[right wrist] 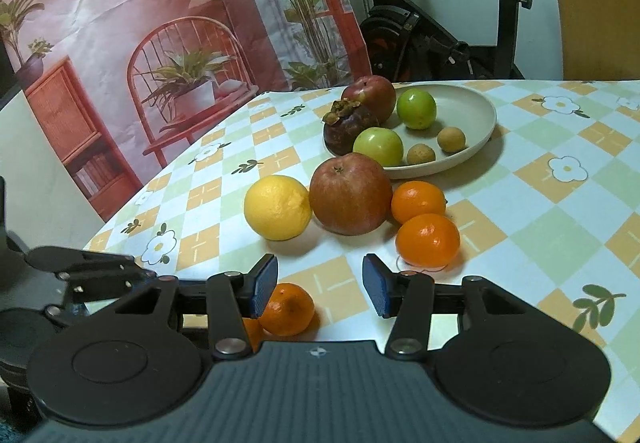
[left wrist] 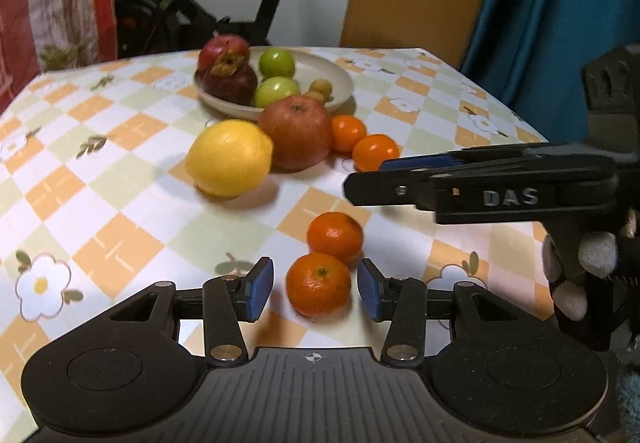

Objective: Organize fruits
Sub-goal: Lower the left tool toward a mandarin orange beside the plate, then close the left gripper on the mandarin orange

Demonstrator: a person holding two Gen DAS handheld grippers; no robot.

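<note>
Tangerine between open pads of left hand-held gripper, untouched.

- plate at table's far side — apple just before it
- lemon left of apple, two mandarins right

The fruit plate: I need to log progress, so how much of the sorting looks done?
Done: the plate holds two mangosteens, two green fruits and two small brown ones. In hand: nothing gripped; the left gripper is open around the nearest tangerine, the right gripper is open over bare cloth. Left on the table: lemon, apple and four tangerines.
</note>
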